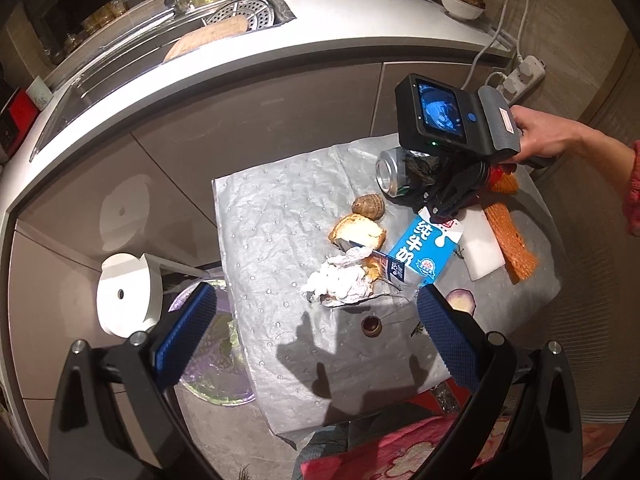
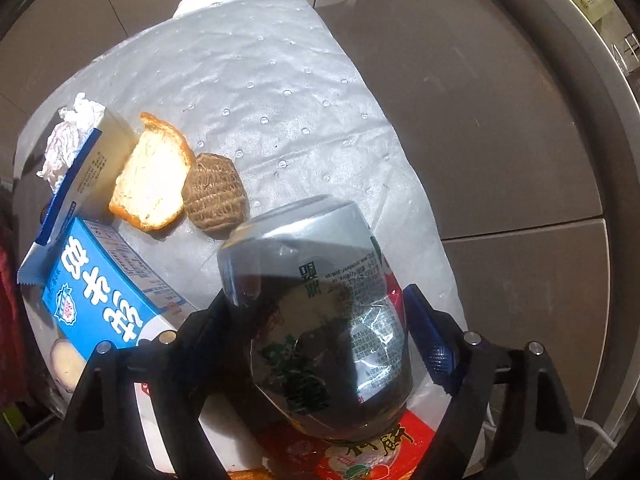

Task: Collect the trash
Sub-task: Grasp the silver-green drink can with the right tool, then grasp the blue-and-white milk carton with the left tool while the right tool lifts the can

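A dented silver can (image 2: 320, 280) lies on its side on the silver padded mat (image 2: 260, 80). My right gripper (image 2: 320, 296) points down over it with a finger on each side, and the blue pad (image 2: 432, 344) stands just off the can's wall. In the left wrist view the can (image 1: 390, 174) shows beside the right gripper (image 1: 434, 206), which a hand holds. My left gripper (image 1: 316, 298) hangs open above a crumpled tissue (image 1: 340, 284) with nothing between its fingers. A blue milk carton (image 1: 428, 250), orange peel (image 1: 358, 232) and a brown ridged lump (image 1: 368, 204) lie nearby.
An orange mesh net (image 1: 512, 240), a white foam piece (image 1: 482, 248), a brown cap (image 1: 372, 326) and a purple peel (image 1: 462, 300) also lie on the mat. A lined bin (image 1: 216, 360) with a white lid (image 1: 128, 296) stands left of the mat. Cabinets and a counter with a sink (image 1: 240, 16) rise behind.
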{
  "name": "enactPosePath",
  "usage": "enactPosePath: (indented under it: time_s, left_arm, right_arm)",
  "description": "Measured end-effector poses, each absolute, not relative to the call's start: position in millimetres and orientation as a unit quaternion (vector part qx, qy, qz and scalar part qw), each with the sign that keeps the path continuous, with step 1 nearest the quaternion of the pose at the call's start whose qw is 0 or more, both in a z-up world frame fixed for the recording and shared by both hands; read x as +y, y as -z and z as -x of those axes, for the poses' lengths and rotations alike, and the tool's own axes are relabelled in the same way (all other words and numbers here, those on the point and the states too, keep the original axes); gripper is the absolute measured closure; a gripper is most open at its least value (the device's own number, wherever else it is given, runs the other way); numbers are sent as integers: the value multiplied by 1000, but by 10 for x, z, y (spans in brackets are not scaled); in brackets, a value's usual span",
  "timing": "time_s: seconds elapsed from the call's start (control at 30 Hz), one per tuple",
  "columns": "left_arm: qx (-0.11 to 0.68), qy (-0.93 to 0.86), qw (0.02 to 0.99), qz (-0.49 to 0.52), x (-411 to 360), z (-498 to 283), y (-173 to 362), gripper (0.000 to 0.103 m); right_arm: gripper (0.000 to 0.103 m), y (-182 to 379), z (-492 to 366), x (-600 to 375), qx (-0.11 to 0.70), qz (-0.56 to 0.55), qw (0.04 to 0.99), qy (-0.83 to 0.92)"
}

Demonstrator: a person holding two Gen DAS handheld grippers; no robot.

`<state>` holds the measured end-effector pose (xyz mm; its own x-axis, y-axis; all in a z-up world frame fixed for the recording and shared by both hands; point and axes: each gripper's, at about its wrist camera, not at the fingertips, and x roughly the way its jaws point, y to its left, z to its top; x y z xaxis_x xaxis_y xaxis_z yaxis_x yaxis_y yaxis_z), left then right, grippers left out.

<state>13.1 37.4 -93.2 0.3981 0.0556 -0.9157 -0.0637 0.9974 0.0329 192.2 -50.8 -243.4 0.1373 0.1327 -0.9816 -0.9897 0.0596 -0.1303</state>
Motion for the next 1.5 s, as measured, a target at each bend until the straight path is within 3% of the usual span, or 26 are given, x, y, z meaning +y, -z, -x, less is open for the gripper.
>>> enactPosePath:
  time_s: [0.23, 0.57, 0.73, 0.9, 1.2, 1.23, 1.3, 1.33, 1.5]
  left_arm:
    - [531, 60, 839, -102, -134, -348, 1043, 6]
    - [508, 254, 770, -291, -1038, -745, 1557, 6]
    - [544, 292, 731, -292, -1197, -1001, 1975, 6]
    - [566, 282, 722, -282, -1223, -1143, 2241, 6]
    - [621, 279, 695, -233, -1114, -1262, 2517, 7]
    - [625, 278, 694, -226, -1103, -1277, 2547, 9]
    - [637, 272, 690, -212, -1063, -1328, 2597, 33]
    - [642, 265, 689, -205, -995, -1335, 2601, 40]
    - [644, 268, 700, -153, -851, -1409, 2444, 40]
  right_arm:
    - [21, 2130, -2188, -938, 467, 386, 645, -466]
    - [21, 1145, -2146, -2146, 445, 160, 779, -411]
    - [21, 971, -1980, -2580, 437, 76, 808, -388]
    - [21, 1156, -1803, -2721, 444, 8, 814, -374]
    - [21, 1279, -1718, -2872, 454, -32, 817, -353]
    - [21, 1285, -1719, -2870, 455, -32, 817, -352]
    - [21, 1284, -1713, -2859, 453, -29, 819, -351]
    - [21, 1283, -1708, -2859, 453, -29, 819, -352]
    - [21, 1252, -1680, -2809, 450, -30, 820, -354]
